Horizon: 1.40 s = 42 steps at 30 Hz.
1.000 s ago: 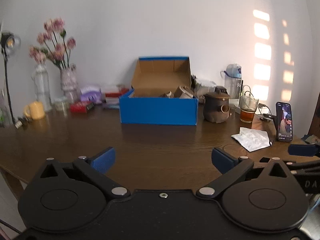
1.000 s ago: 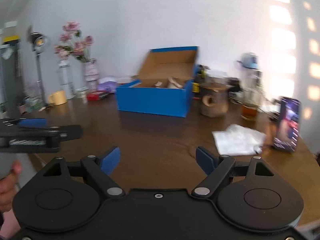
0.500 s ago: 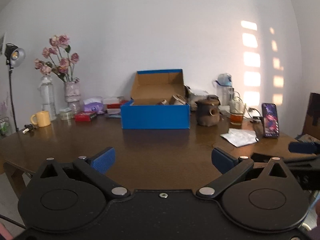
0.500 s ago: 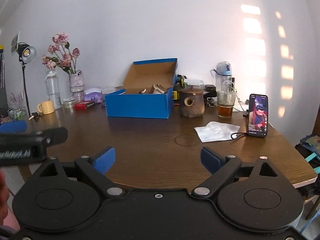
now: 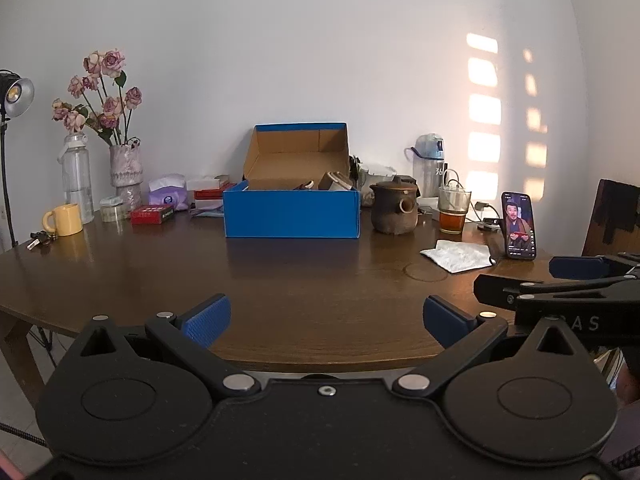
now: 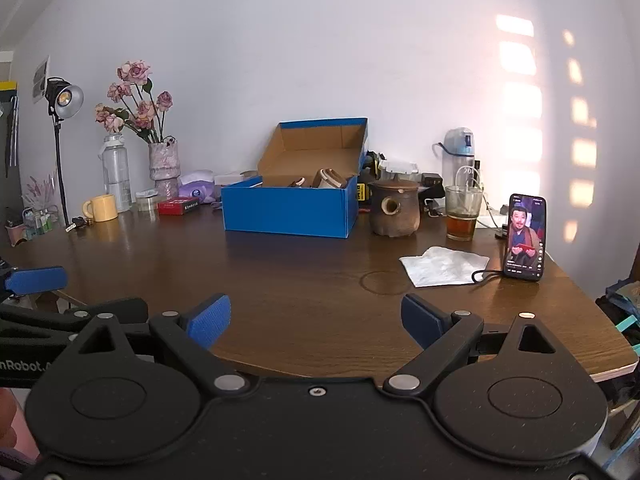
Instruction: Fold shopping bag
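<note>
A flat, folded white plastic bag [image 5: 456, 255] lies on the brown table [image 5: 280, 280] at the right, beside a phone; it also shows in the right wrist view [image 6: 444, 266]. My left gripper [image 5: 326, 320] is open and empty, held near the table's front edge. My right gripper [image 6: 316, 318] is open and empty too, also near the front edge. Each gripper shows from the side in the other's view: the right one [image 5: 568, 280] and the left one [image 6: 36, 300]. Both are well short of the bag.
An open blue shoebox [image 5: 292, 212] stands mid-table at the back. A brown teapot [image 5: 394, 210], a glass of tea [image 5: 452, 210], a water bottle [image 5: 428, 164] and a lit phone [image 5: 519, 225] are at the right. A yellow mug [image 5: 64, 219], vases with roses [image 5: 124, 168] and a lamp [image 5: 16, 92] are at the left.
Both grippers have drawn back from the table and risen, so the table looks farther and more of its front edge shows. Jaws stay open. The bag has not moved.
</note>
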Each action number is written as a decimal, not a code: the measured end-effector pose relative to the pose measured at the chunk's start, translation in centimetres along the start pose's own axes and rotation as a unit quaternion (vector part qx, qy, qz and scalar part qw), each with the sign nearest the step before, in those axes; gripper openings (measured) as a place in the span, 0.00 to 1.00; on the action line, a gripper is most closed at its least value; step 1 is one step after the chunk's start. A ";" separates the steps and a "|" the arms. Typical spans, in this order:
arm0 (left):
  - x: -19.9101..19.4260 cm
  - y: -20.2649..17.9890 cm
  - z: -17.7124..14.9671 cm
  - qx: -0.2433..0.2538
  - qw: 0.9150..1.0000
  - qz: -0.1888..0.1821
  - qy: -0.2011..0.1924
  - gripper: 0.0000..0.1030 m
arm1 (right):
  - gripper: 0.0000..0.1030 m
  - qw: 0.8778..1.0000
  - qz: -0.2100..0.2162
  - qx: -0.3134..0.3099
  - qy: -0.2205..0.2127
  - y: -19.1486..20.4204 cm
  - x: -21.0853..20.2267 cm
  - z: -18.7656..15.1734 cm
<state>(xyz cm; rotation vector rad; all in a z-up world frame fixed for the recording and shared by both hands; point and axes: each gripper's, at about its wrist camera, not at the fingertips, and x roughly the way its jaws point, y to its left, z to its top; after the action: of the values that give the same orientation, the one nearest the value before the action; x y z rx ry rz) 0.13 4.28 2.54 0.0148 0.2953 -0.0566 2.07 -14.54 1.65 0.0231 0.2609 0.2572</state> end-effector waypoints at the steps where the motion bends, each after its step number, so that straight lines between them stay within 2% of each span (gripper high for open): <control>1: 0.0 0.0 0.0 0.000 1.000 -0.001 0.001 1.00 | 0.91 1.000 0.000 0.001 0.000 0.0 0.0 0.0; 30: 0.5 -0.2 0.2 0.013 1.000 0.001 0.008 1.00 | 0.91 1.000 0.000 0.008 0.025 -0.2 0.0 -0.1; 42: 1.1 -0.3 0.2 0.009 0.999 0.014 0.030 1.00 | 0.91 0.999 -0.003 0.012 0.038 -0.3 0.4 -0.4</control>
<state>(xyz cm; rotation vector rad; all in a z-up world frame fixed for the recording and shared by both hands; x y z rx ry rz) 1.25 3.96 2.36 0.0380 0.3543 -0.0311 2.39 -14.77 1.19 0.0369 0.3399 0.2489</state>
